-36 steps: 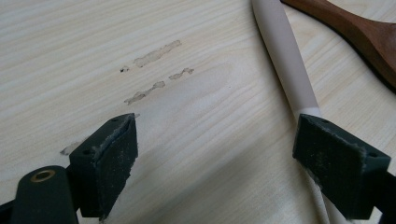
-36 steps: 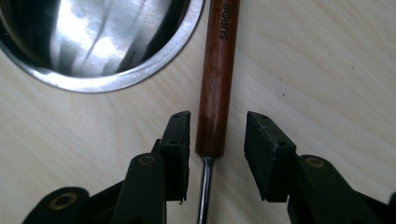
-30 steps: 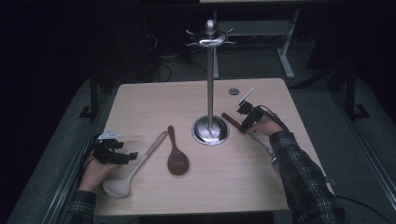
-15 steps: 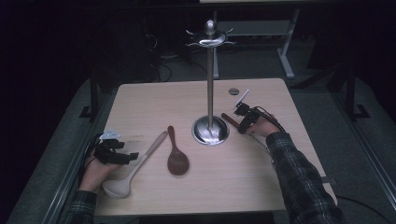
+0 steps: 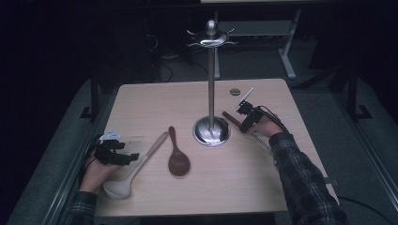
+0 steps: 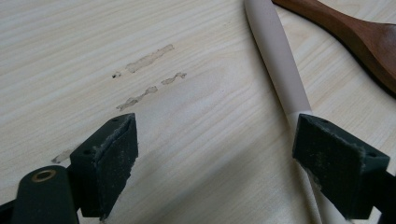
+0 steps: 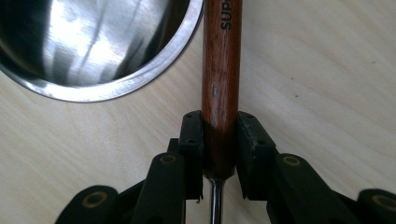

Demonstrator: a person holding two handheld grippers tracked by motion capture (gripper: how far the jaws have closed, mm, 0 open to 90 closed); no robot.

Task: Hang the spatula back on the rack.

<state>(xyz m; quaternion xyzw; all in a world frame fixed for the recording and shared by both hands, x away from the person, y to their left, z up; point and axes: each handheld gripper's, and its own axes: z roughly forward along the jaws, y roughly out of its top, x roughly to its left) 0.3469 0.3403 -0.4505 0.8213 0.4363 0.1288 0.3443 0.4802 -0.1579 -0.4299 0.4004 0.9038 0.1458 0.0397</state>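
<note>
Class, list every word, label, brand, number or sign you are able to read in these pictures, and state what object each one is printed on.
"SUP": black capitals running along the dark brown wooden handle, cut off by the top edge of the right gripper view, so the rest of the word cannot be read.
Small white label on the light wooden table beside the left hand, high view: too small to read.
No other text is legible.

We see glossy wood handle, mirror-polished metal stand base, matt pale wood-grain table, rough black pads.
</note>
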